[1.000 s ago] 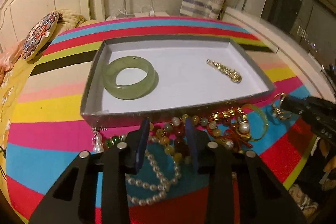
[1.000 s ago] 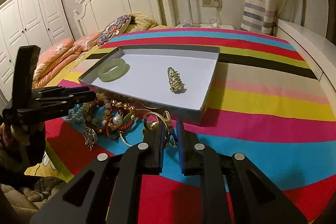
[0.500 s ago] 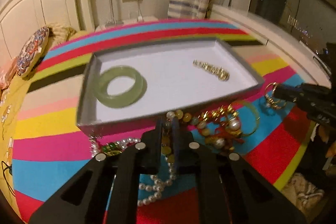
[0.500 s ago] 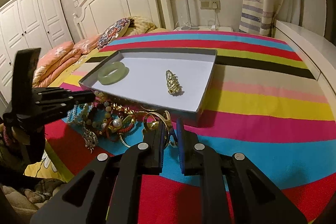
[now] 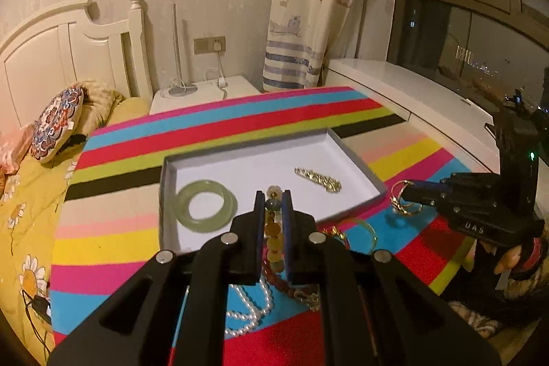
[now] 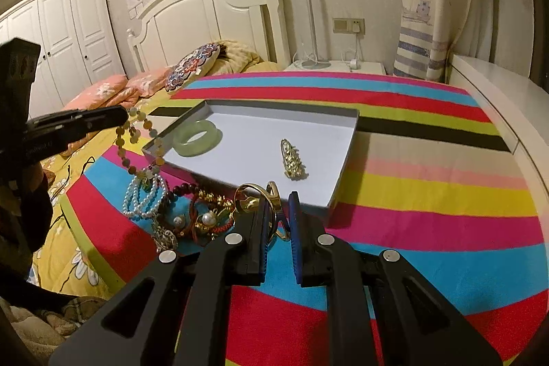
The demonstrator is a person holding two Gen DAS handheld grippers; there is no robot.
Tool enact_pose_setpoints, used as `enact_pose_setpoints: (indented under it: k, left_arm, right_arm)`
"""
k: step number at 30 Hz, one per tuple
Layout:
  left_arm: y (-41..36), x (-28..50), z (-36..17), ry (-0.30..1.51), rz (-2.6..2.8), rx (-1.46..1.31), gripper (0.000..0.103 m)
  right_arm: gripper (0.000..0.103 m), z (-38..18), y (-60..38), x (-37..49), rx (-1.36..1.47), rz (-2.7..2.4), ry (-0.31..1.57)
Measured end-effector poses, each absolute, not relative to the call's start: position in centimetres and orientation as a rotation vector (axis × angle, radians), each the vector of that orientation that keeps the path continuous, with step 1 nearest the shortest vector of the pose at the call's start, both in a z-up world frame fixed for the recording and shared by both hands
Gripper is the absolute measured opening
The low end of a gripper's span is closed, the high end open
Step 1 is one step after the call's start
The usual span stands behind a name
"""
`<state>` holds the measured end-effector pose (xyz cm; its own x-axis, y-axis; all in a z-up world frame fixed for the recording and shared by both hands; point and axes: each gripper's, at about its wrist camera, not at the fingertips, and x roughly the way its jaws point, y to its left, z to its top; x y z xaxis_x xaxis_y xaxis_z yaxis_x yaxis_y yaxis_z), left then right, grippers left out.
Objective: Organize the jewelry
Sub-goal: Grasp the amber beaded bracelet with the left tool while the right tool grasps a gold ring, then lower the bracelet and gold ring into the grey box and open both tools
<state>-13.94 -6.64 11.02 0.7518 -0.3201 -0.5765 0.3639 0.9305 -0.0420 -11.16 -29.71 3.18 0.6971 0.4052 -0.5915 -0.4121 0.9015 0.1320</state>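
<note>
A striped cloth (image 6: 429,194) covers the surface beside a white headboard (image 6: 206,19) and wardrobe (image 6: 68,33). The left hand-held gripper (image 5: 273,204) grips a bead bracelet (image 5: 273,235); the right hand-held gripper (image 6: 278,211) clasps gold rings (image 6: 271,198).

A home bedroom at night. A white wooden headboard (image 6: 206,6) stands against a textured wall, with pillows (image 6: 192,66) on a yellow floral quilt (image 5: 20,194). White wardrobe doors (image 6: 68,33) fill one side; a sailboat-print curtain (image 5: 308,6) hangs beside a dark window (image 5: 480,40) showing city lights.
</note>
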Motion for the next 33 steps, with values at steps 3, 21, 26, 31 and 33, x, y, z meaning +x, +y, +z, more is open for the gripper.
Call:
enact_pose_setpoints:
  k: [3,21,26,31,33]
  left_arm:
    - [-6.6,-12.9,11.4,0.616,-0.37,0.073,0.009]
    - [-11.2,-2.4,8.1,0.723,-0.333,0.189,0.009]
    - [-11.7,-0.1,6.0,0.766,-0.259,0.25,0.01]
    - [-10.1,-0.6,5.7,0.731,-0.169,0.24,0.076]
    - [-9.6,-1.3,6.0,0.71,-0.148,0.248,0.077]
  right_arm:
    - [0.014,3.7,-29.2,-10.4,-0.03,0.459,0.645]
    - [0.014,2.0,-23.6,2.7,0.036,0.517,0.815]
    - [0.019,0.7,-24.0,5.2,0.066,0.43,0.88]
    - [0.069,1.2,-25.8,3.6,0.09,0.425,0.815]
    - [0.069,1.7,-26.2,2.6,0.068,0.421,0.793]
